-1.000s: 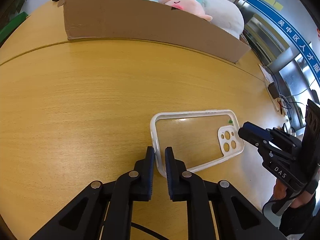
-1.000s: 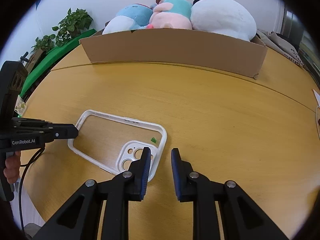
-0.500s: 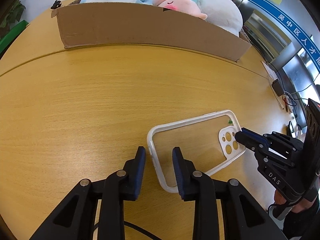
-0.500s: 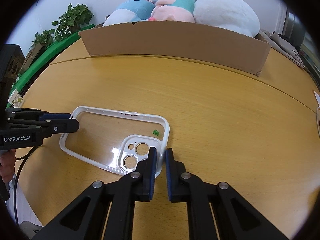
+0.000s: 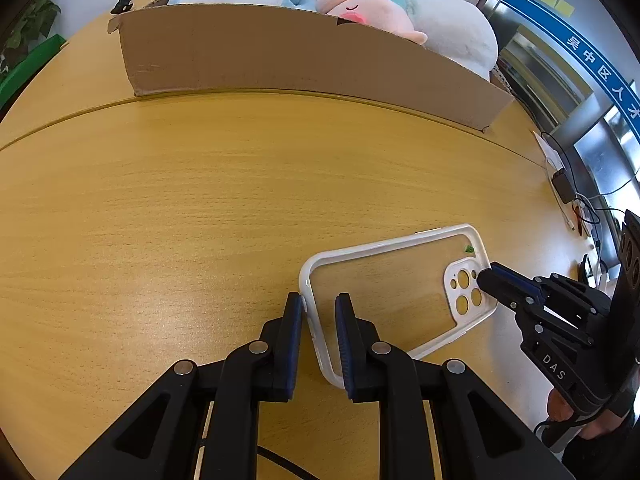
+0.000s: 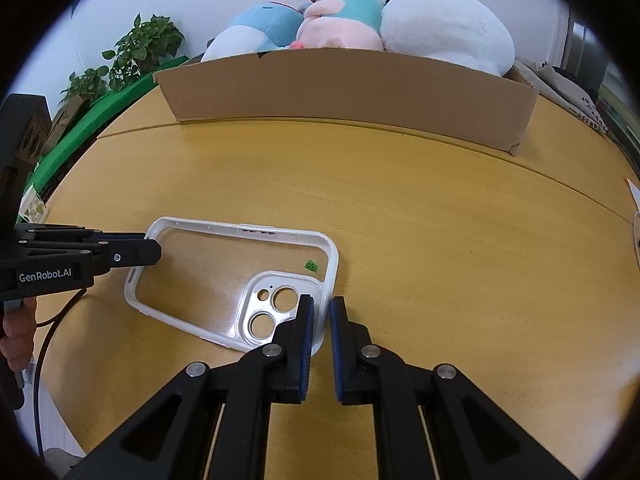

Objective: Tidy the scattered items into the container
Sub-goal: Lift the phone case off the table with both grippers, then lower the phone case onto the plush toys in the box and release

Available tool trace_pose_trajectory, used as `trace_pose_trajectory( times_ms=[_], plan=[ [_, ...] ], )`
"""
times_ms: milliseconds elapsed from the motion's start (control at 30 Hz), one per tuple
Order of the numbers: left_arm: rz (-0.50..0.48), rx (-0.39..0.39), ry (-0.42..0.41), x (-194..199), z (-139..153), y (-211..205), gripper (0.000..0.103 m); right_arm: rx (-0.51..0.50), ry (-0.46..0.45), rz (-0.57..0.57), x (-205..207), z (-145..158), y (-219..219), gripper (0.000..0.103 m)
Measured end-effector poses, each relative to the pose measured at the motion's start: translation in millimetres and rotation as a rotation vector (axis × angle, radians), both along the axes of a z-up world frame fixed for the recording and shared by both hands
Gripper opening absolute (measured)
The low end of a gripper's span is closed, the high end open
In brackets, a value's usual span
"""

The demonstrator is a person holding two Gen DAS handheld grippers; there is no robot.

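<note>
A clear phone case with a white rim (image 5: 394, 284) (image 6: 224, 276) is above the wooden table, held at one end. My right gripper (image 6: 318, 312) is shut on its rim at the camera-cutout end; it also shows in the left wrist view (image 5: 486, 276). My left gripper (image 5: 318, 308) is open, its fingers straddling the rim at the other end; it shows in the right wrist view (image 6: 154, 250). The cardboard box (image 5: 304, 60) (image 6: 348, 88) stands at the far side of the table, filled with plush toys (image 5: 360, 4) (image 6: 360, 20).
The round wooden table (image 5: 180, 208) has a seam running in front of the box. Cables and a small adapter (image 5: 564, 188) lie at its right edge. Green plants (image 6: 132, 56) stand beyond the table on the left.
My left gripper opened and let go of the case rim. My right gripper closed on the camera end. Both views came closer to the box.
</note>
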State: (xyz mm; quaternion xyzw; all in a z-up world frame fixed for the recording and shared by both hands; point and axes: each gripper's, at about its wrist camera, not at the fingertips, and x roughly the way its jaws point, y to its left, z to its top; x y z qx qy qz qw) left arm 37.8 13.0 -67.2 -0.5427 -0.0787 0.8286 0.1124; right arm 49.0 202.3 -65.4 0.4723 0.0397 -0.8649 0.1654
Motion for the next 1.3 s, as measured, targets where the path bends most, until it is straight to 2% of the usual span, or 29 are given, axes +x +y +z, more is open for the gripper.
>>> trace_pose_trajectory(
  times_ms=[567, 800, 1033, 1167, 1300],
  plan=[
    [-0.021, -0.025, 0.011, -15.3, 4.8, 6.1, 0.014, 0.018, 0.000, -0.027, -11.8, 2.6, 4.3, 0.007],
    [-0.021, -0.021, 0.109, -23.4, 39.0, 2.2, 0.014, -0.003, 0.038, -0.029, -26.1, 20.0, 4.5, 0.007],
    [-0.007, -0.057, 0.201, -25.5, 63.4, 0.6, 0.014, -0.008, 0.115, -0.033, -31.1, 48.4, 0.2, 0.007],
    [0.003, -0.062, 0.294, -35.9, 95.3, 0.6, 0.013, -0.043, 0.187, -0.054, -40.1, 76.8, -0.2, 0.006],
    [0.009, -0.045, 0.378, -63.7, 133.2, -2.2, 0.012, -0.031, 0.310, -0.044, -62.1, 116.0, -6.6, 0.006]
  ],
)
